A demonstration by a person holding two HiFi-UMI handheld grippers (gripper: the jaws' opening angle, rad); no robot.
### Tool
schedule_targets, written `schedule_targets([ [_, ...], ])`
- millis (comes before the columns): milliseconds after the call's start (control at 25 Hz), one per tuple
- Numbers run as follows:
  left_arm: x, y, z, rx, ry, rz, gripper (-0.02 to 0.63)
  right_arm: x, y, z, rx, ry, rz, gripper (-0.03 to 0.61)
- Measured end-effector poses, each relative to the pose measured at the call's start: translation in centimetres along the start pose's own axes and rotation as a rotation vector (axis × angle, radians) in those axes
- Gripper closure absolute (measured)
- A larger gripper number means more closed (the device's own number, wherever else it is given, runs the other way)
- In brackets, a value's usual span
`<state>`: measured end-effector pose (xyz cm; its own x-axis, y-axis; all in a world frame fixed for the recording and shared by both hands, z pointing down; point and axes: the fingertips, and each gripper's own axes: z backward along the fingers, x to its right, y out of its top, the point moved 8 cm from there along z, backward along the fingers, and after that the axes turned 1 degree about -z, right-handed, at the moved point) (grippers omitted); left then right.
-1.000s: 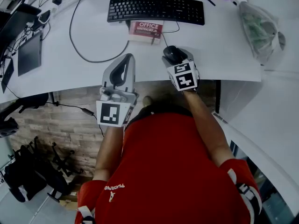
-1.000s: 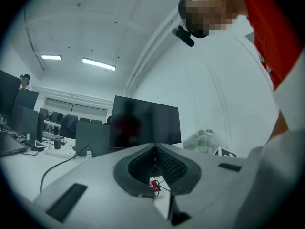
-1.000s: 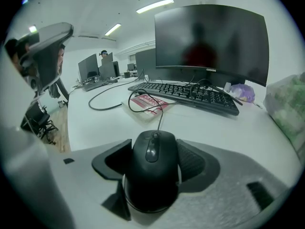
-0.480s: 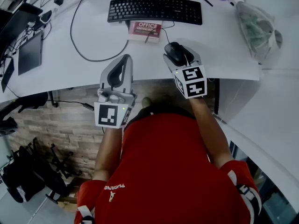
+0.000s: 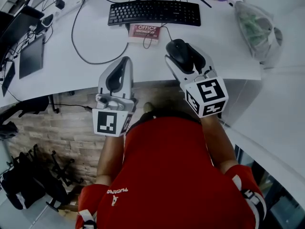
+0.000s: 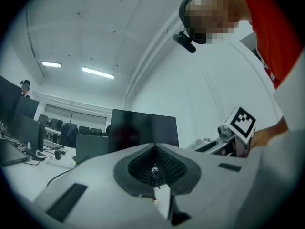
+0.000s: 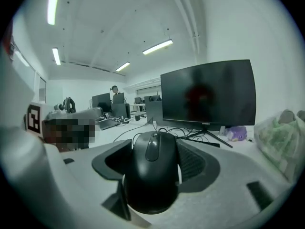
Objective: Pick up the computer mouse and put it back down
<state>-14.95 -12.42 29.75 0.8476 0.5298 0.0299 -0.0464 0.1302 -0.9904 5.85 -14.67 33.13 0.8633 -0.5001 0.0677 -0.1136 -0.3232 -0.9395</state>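
Note:
A black computer mouse (image 5: 179,55) hangs in the air above the front edge of the white desk (image 5: 62,73). My right gripper (image 5: 181,56) is shut on the mouse's sides, and in the right gripper view the mouse (image 7: 152,173) fills the space between the jaws, nose pointing away. A thin cable (image 5: 166,33) lies on the desk behind the mouse, toward the keyboard. To the left, my left gripper (image 5: 123,64) hovers over the desk edge, its jaws shut with nothing in them; the left gripper view shows its pads (image 6: 143,165) meeting.
A black keyboard (image 5: 153,12) lies at the back, with a red booklet (image 5: 144,31) just in front of it. A clear plastic bag (image 5: 255,27) sits at the right, a dark tablet (image 5: 29,56) at the left. A monitor (image 7: 207,92) stands behind.
My right gripper has risen from the desk with the mouse in it, coming closer to the head camera. The left gripper has lifted slightly.

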Motion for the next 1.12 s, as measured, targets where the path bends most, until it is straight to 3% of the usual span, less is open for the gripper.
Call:
schedule_targets([
  [600, 1.3, 2.6, 1.3, 0.034, -0.005, -0.006, 0.604, -1.3, 5.1, 5.3, 0.154, 0.036, 0.017, 0.285],
  [1120, 1.3, 2.1, 1.4, 0.015, -0.014, -0.004, 0.604, -0.9, 3.0, 4.0, 0.097, 0.015, 0.018, 0.285],
])
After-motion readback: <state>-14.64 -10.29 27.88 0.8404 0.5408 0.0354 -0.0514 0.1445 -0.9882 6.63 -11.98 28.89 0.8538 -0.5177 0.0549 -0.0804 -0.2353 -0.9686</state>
